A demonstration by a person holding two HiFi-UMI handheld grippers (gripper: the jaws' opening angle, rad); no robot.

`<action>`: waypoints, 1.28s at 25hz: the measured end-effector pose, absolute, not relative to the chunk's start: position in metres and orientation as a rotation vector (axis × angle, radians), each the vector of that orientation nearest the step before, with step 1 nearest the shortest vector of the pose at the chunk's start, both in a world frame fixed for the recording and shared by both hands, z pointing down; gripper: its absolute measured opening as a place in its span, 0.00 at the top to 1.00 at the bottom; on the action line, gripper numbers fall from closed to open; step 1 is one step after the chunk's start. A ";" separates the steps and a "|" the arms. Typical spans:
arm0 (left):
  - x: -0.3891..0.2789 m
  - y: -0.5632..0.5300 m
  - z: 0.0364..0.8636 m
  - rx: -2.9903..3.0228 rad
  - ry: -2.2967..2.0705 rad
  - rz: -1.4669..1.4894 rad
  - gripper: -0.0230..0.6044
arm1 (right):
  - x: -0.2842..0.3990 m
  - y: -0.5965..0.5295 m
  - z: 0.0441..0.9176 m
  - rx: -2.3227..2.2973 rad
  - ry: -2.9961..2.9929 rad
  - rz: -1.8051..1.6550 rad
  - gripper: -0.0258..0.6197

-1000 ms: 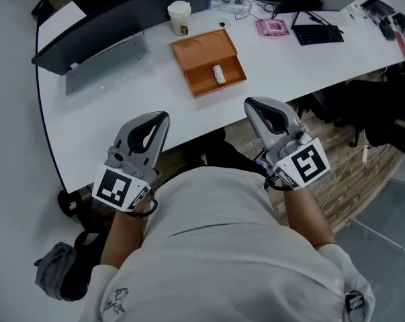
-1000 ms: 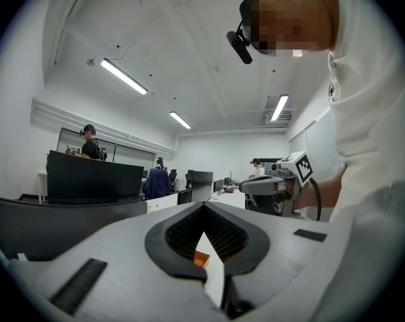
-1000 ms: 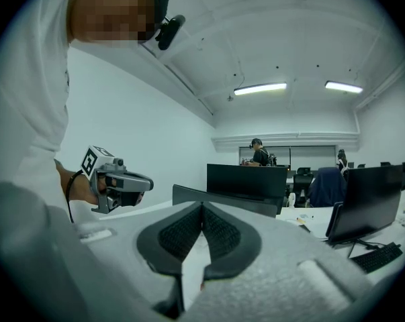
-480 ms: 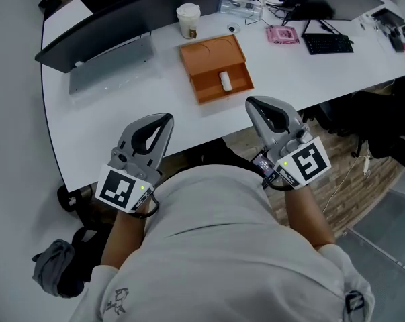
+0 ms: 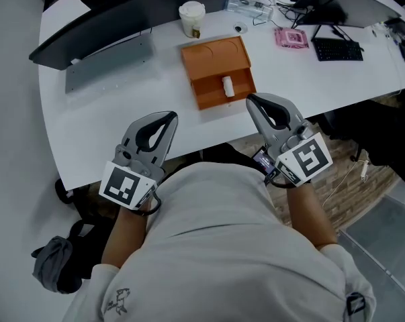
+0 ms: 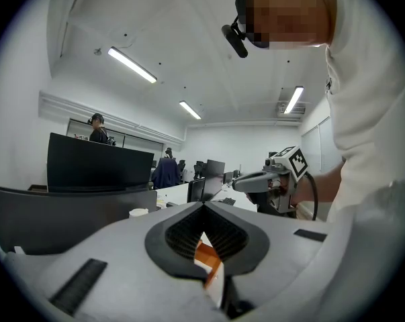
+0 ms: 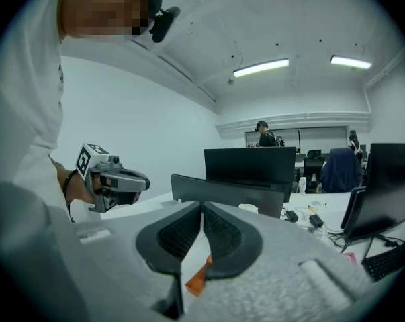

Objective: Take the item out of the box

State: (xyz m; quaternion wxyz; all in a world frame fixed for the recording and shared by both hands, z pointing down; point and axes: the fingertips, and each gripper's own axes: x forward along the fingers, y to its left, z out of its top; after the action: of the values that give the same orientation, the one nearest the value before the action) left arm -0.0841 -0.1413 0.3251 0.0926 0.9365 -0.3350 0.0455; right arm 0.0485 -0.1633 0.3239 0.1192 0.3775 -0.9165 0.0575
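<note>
– None of the task looks done to me. The small white item [image 5: 228, 86] lies in the lower compartment of the open orange box [image 5: 212, 54], which sits on the white table [image 5: 95, 113] toward its near edge.

– And the two tools?

– The left hand-held gripper [image 5: 168, 117] has its jaws together with nothing between them. It hangs over the table's near edge, well apart from the box. The right hand-held gripper [image 5: 252, 100] is likewise closed and empty. Its tip is near the box's front right corner and, as far as I can see, not touching it.

– So what is left?

– All of it, I'd judge. One hand-held gripper has to part its jaws, reach into the compartment, close on the item and lift it clear. The box stands open already, so nothing seems to bar the way. The right one is the nearer of the two.
</note>
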 end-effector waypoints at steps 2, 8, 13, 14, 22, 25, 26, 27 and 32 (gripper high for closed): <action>-0.079 -0.151 0.329 2.773 -0.995 0.137 0.97 | 0.053 -0.176 0.331 1.091 -2.664 0.193 0.92; -0.067 -0.184 0.352 2.745 -0.973 0.167 0.97 | 0.064 -0.216 0.358 1.071 -2.613 0.282 0.89; -0.059 -0.203 0.376 2.707 -0.947 0.213 0.97 | 0.068 -0.238 0.387 1.038 -2.571 0.377 0.84; -0.058 -0.207 0.380 2.701 -0.945 0.216 0.97 | 0.068 -0.241 0.393 1.035 -2.563 0.392 0.83; -0.052 -0.230 0.419 2.646 -0.926 0.271 0.97 | 0.075 -0.265 0.441 1.025 -2.493 0.518 0.78; -0.048 -0.233 0.431 2.633 -0.916 0.287 0.97 | 0.076 -0.267 0.458 1.004 -2.471 0.569 0.77; -0.047 -0.234 0.436 2.629 -0.911 0.292 0.97 | 0.075 -0.268 0.464 0.995 -2.463 0.586 0.77; -0.045 -0.235 0.441 2.626 -0.904 0.297 0.97 | 0.075 -0.268 0.470 0.987 -2.454 0.603 0.77; -0.037 -0.238 0.466 2.594 -0.886 0.348 0.97 | 0.072 -0.266 0.502 0.940 -2.410 0.669 0.75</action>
State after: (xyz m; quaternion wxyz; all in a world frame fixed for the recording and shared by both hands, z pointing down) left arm -0.0374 -0.2381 0.4664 0.1880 0.9220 -0.3150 0.1238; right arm 0.0720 -0.2657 0.5023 0.2326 0.3420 -0.8773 0.2434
